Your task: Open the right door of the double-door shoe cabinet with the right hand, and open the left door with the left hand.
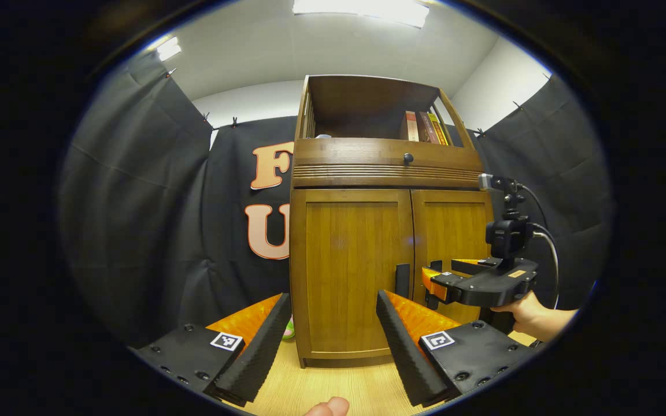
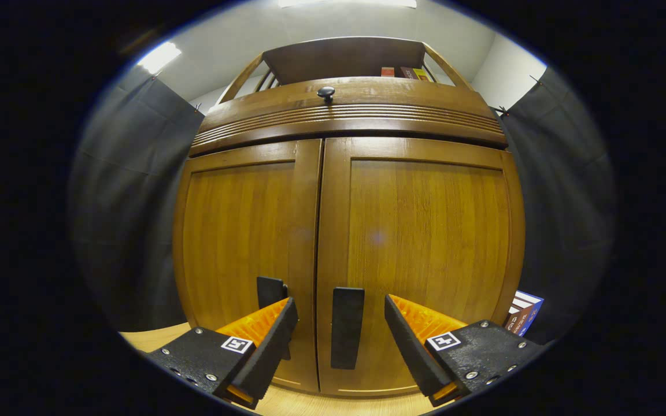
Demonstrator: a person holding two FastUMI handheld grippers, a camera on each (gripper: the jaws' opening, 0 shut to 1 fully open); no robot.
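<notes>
The shoe cabinet [image 1: 367, 260] is standing on the wooden floor [image 1: 333, 387] against the booth's black cloth wall, with both doors sitting closed and flush. In the right gripper view, the right gripper [image 2: 339, 341] is hovering close to the cabinet front with its jaws spread wide, grasping nothing; the right door handle [image 2: 347, 326], a dark vertical bar near the inner edge of the right door [image 2: 425, 260], is lying between the two fingers but not touching either. The left door handle [image 2: 269, 292] is sitting just beside it on the left door [image 2: 240, 242], partly hidden behind a finger. In the left gripper view, the left gripper [image 1: 330, 341] is waiting farther back, also released and empty, and the right gripper is showing at the cabinet's right door with a hand [image 1: 532, 318] holding it. The doors are appearing to be rigid wood panels, likely of moderate weight and swinging on outer hinges; the finish is looking smooth and slippery, so the panel face is offering no hold. The handle bars are judged the only sound grasp points: stiff, narrow, suited to a firm pinch across their width, followed by a pull along the door's arc.
</notes>
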